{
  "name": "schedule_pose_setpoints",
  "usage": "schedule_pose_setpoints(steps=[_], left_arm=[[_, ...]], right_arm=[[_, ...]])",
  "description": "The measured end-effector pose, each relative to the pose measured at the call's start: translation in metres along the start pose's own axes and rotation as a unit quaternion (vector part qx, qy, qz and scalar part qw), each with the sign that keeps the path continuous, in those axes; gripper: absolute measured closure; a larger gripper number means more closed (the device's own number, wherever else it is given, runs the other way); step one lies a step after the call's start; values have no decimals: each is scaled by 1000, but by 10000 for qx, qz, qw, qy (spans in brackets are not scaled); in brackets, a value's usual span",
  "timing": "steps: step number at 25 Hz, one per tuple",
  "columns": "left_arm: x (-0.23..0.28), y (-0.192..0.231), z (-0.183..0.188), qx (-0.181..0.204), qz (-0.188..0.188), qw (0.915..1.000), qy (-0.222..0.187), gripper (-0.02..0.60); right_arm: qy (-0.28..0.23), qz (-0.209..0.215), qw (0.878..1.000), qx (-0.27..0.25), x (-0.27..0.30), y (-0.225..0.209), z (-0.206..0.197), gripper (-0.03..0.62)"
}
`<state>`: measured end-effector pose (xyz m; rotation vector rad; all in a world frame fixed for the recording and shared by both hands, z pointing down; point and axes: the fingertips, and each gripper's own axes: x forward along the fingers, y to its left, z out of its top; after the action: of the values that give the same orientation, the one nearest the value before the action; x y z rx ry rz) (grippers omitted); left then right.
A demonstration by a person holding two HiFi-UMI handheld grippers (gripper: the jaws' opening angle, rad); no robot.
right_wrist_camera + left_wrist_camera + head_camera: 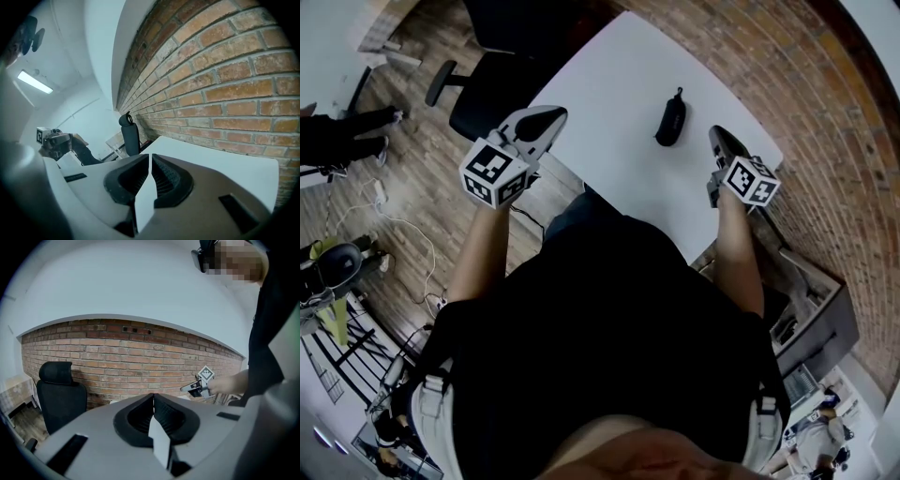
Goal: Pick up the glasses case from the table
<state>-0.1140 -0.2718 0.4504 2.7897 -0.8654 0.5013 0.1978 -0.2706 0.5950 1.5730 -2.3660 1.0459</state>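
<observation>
The glasses case, black and oblong with a small loop at its far end, lies on the white table in the head view. My right gripper hovers just to the right of it, jaws together, nothing held. My left gripper is over the table's left edge, well left of the case, also shut and empty. In the left gripper view the left gripper faces the brick wall, and the right gripper shows beyond it. The right gripper looks along the table. Neither gripper view shows the case.
A black office chair stands off the table's far left corner, also seen as the chair and the chair. A brick wall runs along the table's right side. Cables and gear lie on the wooden floor.
</observation>
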Motion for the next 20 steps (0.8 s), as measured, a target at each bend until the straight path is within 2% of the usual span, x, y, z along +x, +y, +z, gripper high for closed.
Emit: schedule_pose_setpoints(steps=[5, 10, 20], left_arm=[[0, 14, -2, -58, 43, 9999, 77, 571], [6, 47, -11, -131, 47, 9998, 127, 569], [13, 43, -13, -151, -62, 9997, 162, 571]], right_arm=[[186, -6, 9998, 109, 22, -10, -16, 536], [371, -169, 9991, 128, 57, -14, -24, 533], [595, -269, 9976, 213, 65, -26, -44, 496]])
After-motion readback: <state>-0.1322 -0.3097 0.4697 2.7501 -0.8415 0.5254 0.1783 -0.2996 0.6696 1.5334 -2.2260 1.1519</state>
